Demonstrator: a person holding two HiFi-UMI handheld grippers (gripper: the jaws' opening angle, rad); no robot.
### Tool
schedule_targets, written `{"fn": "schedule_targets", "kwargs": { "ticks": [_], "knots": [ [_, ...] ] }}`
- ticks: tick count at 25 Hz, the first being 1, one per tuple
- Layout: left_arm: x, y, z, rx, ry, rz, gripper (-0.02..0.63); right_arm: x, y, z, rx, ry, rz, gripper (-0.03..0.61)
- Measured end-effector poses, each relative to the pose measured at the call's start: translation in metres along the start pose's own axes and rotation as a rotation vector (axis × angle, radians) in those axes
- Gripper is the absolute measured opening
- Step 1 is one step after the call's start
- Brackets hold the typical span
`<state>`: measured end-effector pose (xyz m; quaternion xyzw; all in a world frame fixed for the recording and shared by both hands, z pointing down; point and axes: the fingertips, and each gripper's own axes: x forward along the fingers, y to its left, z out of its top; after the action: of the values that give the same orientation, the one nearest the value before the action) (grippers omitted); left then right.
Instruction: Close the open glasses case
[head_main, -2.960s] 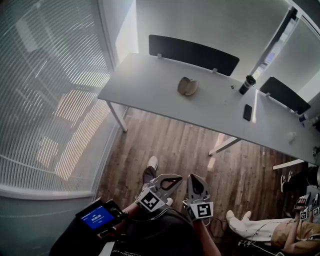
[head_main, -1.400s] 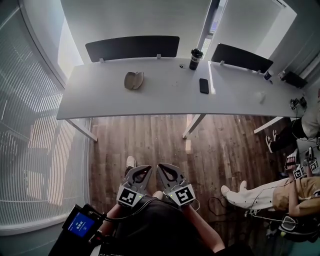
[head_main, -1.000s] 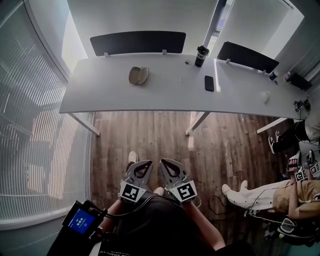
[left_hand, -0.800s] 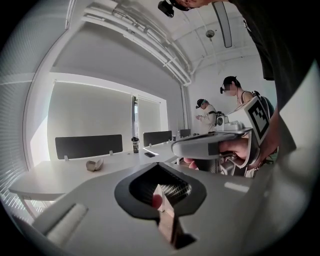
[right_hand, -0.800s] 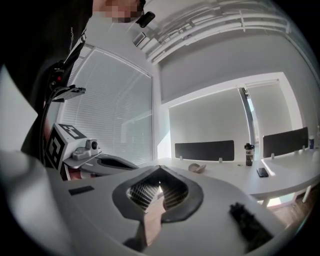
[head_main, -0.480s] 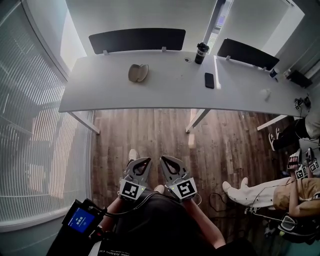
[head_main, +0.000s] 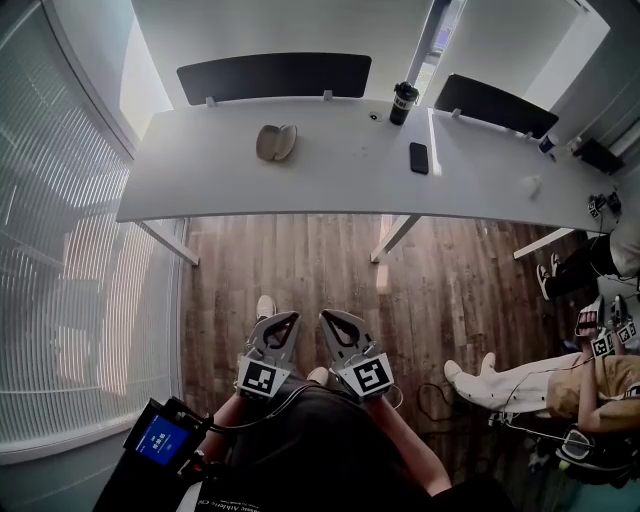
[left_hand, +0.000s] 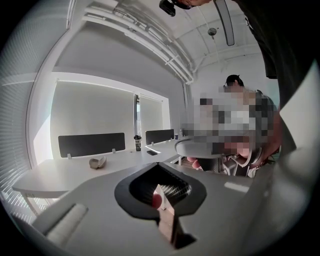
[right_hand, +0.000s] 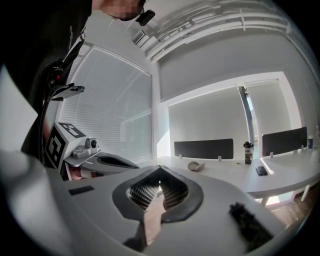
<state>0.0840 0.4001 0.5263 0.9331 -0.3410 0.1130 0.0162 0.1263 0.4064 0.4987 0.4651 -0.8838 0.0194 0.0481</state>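
Judging by the layout, the step in hand is the approach. The open glasses case (head_main: 275, 142) lies on the white worktop (head_main: 340, 185), well apart at about 12 o'clock. Step close first, then push the raised half down squarely. The left tool (head_main: 281, 322) and right tool (head_main: 330, 320) are both pressed together, empty and touching nothing.

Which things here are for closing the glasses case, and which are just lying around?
For the job: glasses case, open on the table; left gripper and right gripper, both shut.
Just lying about: phone, dark bottle.
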Motion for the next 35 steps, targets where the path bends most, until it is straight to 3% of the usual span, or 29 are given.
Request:
{"fn": "schedule_targets", "kwargs": {
  "ticks": [14, 20, 25, 35],
  "knots": [
    [0.011, 0.012, -0.007, -0.030, 0.039, 0.011, 0.006, 0.013, -0.013, -0.003, 0.046, 0.032, -0.009, -0.002],
    [-0.001, 0.048, -0.005, -0.016, 0.002, 0.078, 0.006, 0.039, -0.008, -0.001, 0.009, 0.030, 0.020, -0.002],
    [0.005, 0.081, 0.001, -0.026, 0.005, 0.129, 0.006, 0.055, -0.039, 0.007, 0.066, 0.070, -0.063, -0.002],
    [0.027, 0.154, 0.005, -0.021, -0.001, 0.155, 0.006, 0.110, -0.058, 0.008, 0.068, 0.101, -0.067, -0.002]
  ]
}}
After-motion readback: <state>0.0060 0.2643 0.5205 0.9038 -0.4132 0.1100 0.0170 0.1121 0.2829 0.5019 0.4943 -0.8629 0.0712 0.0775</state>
